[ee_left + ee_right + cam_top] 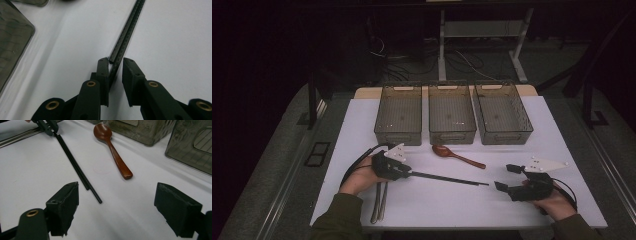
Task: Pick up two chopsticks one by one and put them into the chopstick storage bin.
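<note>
A: Going left to right, what's lower left of the high view?

B: Metal pair (379, 200) flat on the table (462, 210) by the left forearm, untouched. Next over, the left claw (410, 173), pointing right, low on the table

A: Holding anything?

B: Not clamped. In the left gripper view the jaws are narrow and straddle the near end of the chopsticks (126, 32). One pad touches the sticks, the other shows a slit of table beside them, so: nearly closed, sticks between, no grip yet

A: Where are the chopsticks?

B: Centre of the table, lying flat side by side, running from the left claw towards lower right. Far tips end just short of the right claw (506, 176)

A: How will they handle?

B: My guess: light, stiff, thin, smooth black plastic or fibre. Likely slippery, and two loose sticks can roll apart or scissor. Held at the very end, the long free length may droop or swing. Better to pinch both together a bit further in from the end, pads square across them

A: Spoon (457, 156)?

B: Brown, wooden look, above the chopsticks, bowl to the left, just below the middle of three bins (398, 134) along the top of the table. Bins look empty

A: Right claw?

B: Lower right, jaws wide apart, nothing between them, resting by the table edge
</note>
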A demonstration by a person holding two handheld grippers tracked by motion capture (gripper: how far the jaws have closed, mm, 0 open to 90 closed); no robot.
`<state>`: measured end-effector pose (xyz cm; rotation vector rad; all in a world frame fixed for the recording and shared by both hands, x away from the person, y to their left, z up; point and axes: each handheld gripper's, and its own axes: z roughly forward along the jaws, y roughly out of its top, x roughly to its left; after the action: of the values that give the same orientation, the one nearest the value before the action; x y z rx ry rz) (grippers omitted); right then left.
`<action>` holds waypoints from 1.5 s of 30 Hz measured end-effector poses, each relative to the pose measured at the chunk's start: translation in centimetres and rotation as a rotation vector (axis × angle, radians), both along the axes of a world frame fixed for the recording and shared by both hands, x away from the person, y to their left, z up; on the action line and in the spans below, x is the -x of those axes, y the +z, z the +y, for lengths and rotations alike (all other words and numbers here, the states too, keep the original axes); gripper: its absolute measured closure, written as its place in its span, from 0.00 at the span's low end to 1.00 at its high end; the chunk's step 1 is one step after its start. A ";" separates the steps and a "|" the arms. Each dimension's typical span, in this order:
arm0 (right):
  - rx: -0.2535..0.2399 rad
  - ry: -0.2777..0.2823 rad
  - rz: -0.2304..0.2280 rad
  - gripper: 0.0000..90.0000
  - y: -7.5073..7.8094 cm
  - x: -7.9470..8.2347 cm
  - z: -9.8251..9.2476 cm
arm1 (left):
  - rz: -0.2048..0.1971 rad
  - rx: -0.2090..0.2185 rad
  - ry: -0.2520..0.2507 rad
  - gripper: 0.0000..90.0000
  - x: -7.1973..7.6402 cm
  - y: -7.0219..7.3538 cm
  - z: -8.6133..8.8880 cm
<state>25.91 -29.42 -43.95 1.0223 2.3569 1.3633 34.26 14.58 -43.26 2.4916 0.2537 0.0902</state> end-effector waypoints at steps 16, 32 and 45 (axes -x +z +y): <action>0.001 -0.001 -0.001 0.22 0.0 0.0 0.0 | 0.030 0.032 -0.105 0.99 1.5 0.5 0.1; 0.001 0.001 -0.007 0.22 0.1 0.1 0.0 | -0.008 0.061 -0.100 0.83 3.5 1.3 -3.0; 0.003 0.002 -0.003 0.22 0.1 0.1 0.1 | 0.023 0.018 -0.093 0.85 2.7 -0.5 -3.7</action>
<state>25.83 -29.32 -43.87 1.0172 2.3572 1.3610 31.51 10.87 -43.71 2.4831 0.1471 0.0209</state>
